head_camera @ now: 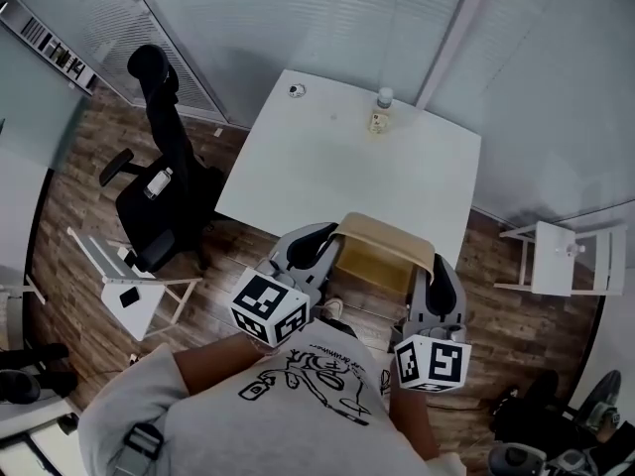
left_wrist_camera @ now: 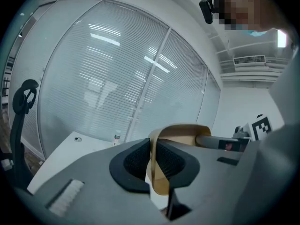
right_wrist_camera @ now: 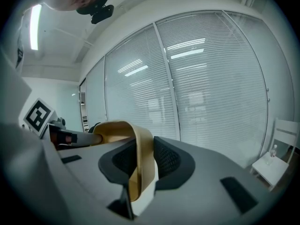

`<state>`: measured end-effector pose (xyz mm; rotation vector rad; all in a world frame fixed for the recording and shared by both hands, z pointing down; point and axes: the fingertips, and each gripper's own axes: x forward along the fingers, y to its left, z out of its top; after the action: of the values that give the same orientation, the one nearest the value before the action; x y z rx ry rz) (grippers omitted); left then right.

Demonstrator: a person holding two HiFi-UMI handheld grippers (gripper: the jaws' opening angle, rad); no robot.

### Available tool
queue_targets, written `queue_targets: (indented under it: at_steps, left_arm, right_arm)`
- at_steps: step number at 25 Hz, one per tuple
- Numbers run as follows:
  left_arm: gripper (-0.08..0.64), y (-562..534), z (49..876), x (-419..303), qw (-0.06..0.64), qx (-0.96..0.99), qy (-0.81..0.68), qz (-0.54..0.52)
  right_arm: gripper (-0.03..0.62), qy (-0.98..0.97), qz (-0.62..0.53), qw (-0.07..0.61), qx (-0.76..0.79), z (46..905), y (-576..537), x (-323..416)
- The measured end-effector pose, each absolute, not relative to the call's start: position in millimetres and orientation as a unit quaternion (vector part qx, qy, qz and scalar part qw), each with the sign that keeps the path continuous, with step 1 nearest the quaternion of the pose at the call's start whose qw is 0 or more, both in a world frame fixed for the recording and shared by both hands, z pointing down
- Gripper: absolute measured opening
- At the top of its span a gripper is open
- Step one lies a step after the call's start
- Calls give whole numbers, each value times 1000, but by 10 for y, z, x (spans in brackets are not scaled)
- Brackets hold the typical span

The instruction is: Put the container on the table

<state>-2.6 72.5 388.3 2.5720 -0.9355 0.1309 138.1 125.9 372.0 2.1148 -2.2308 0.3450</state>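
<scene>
A tan open-topped container (head_camera: 382, 251) hangs between my two grippers, just short of the near edge of the white table (head_camera: 327, 167). My left gripper (head_camera: 332, 249) is shut on its left wall (left_wrist_camera: 153, 165). My right gripper (head_camera: 429, 278) is shut on its right wall (right_wrist_camera: 143, 165). In both gripper views the thin tan wall stands pinched between the dark ribbed pads. The container's underside is hidden.
A small bottle (head_camera: 380, 110) stands near the table's far edge, and a small round object (head_camera: 296, 90) lies at its far left corner. A black office chair (head_camera: 164, 181) and a white stand (head_camera: 134, 286) are to the left, a white stool (head_camera: 561, 256) to the right. Blinds line the back.
</scene>
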Motion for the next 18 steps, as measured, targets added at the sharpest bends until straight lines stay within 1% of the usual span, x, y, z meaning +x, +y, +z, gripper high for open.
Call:
queue_targets:
  at_steps: [12, 18]
  left_arm:
    - [28, -607, 3887, -165, 201, 917, -343, 42]
    - [28, -1089, 3900, -257, 206, 919, -332, 44]
  right_arm:
    - [63, -732, 113, 41, 671, 3725, -111, 1248]
    - [63, -729, 113, 51, 673, 3728, -581, 1149]
